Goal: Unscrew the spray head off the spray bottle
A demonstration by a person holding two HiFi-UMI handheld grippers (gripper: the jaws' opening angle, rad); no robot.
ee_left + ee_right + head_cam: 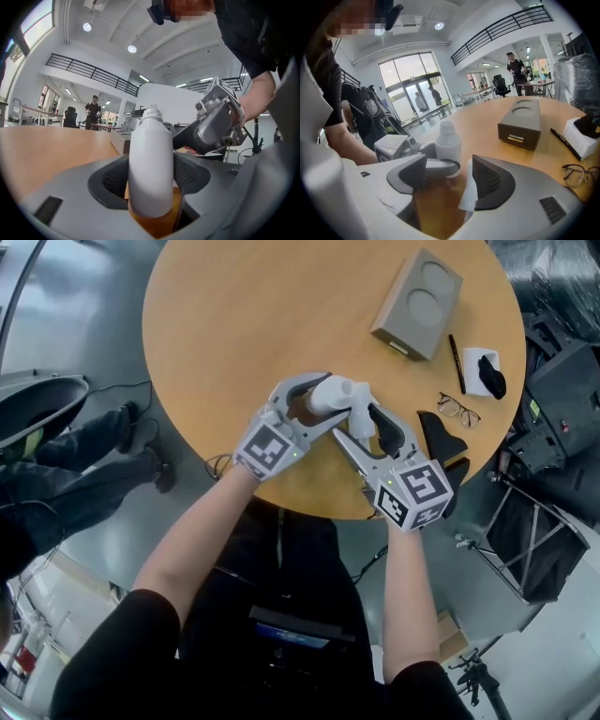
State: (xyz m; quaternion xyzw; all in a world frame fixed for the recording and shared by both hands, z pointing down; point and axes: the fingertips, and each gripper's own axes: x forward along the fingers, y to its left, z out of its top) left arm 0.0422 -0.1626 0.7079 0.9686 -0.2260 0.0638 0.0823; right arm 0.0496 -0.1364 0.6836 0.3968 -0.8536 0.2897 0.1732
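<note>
A white spray bottle (pixel 151 164) stands between my left gripper's (pixel 151 180) pads, which press on its body. Its threaded neck (pixel 446 126) is bare, with no spray head on it. In the head view the left gripper (pixel 314 399) holds the bottle (pixel 323 393) over the near part of the round wooden table (pixel 244 324). My right gripper (pixel 367 425) sits just right of the bottle with its jaws wide apart. A white piece (pixel 468 197), apparently the spray head, leans against one pad of the right gripper (pixel 450 180); the other pad stands apart from it.
A grey box (pixel 419 304) lies at the table's far right. Beside it are a black pen (pixel 457 351), a white block with a black thing on it (pixel 483 371), glasses (pixel 457 410) and a black object (pixel 441 439) at the table's edge. Equipment stands on the floor to the right.
</note>
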